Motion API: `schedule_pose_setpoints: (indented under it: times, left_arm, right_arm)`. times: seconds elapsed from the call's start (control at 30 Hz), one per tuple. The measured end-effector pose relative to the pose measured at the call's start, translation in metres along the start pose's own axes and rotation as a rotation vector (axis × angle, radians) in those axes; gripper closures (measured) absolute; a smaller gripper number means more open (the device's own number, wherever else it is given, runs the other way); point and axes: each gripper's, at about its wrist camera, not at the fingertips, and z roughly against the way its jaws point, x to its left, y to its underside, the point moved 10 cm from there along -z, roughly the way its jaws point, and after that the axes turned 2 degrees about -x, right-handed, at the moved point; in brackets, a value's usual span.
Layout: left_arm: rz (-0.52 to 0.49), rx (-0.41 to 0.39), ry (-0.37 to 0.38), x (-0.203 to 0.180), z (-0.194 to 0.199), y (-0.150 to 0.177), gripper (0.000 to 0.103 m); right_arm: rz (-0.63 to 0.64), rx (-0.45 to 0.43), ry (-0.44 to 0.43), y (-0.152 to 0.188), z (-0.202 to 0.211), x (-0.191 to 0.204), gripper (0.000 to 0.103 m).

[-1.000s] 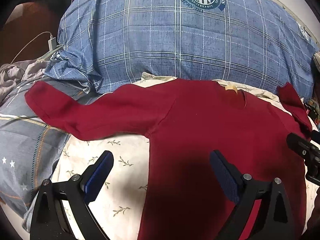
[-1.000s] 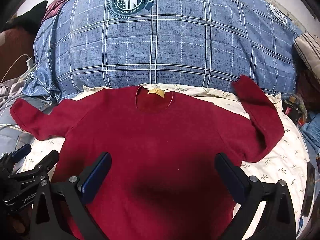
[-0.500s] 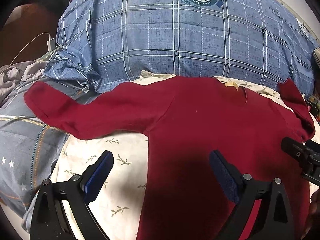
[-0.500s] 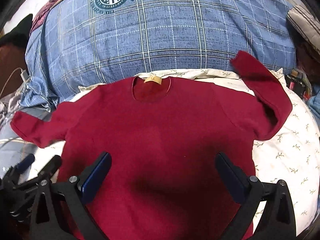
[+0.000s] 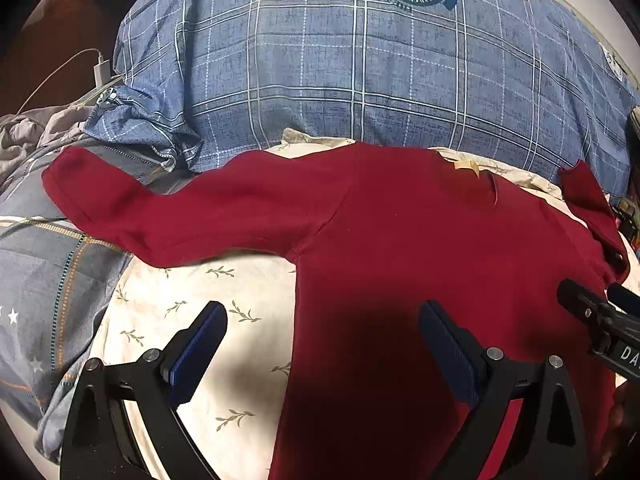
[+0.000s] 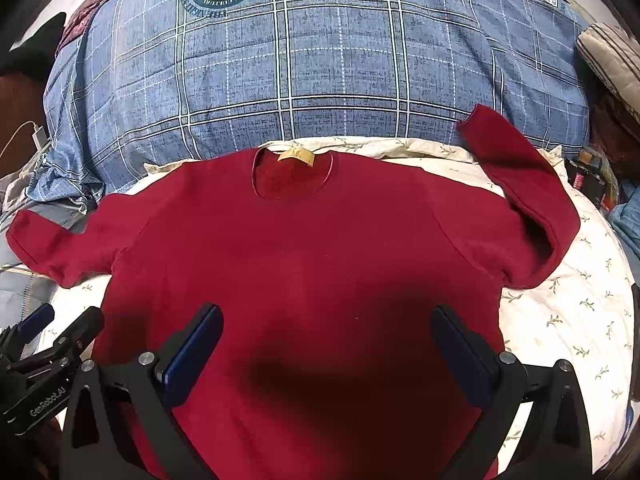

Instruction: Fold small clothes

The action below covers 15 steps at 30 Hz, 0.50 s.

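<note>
Lying flat across the centre of both frames, the red sweater (image 6: 304, 264) rests front-up on a cream leaf-print sheet (image 6: 576, 304), neckline toward the blue plaid duvet (image 6: 320, 60) at the top. The left gripper (image 5: 320, 352) and right gripper (image 6: 326, 352), low in frame, both stand wide apart over the lower body, holding nothing. One sleeve stretches to the left edge; the other doubles back at upper right.

A home bedroom — a plaid quilt (image 6: 320, 60) heaped on a leaf-print bedsheet (image 6: 580, 320), phone charger (image 5: 101, 70) alongside.
</note>
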Motion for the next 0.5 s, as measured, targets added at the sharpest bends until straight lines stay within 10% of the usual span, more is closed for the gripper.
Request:
schedule_pose_setpoints:
  times: [0.5]
  left_arm:
    - [-0.010,0.022,0.000,-0.0019,-0.0095,0.0054,0.006]
  right_arm:
    - [-0.022,0.021,-0.030,0.0056,-0.0096,-0.0018,0.000]
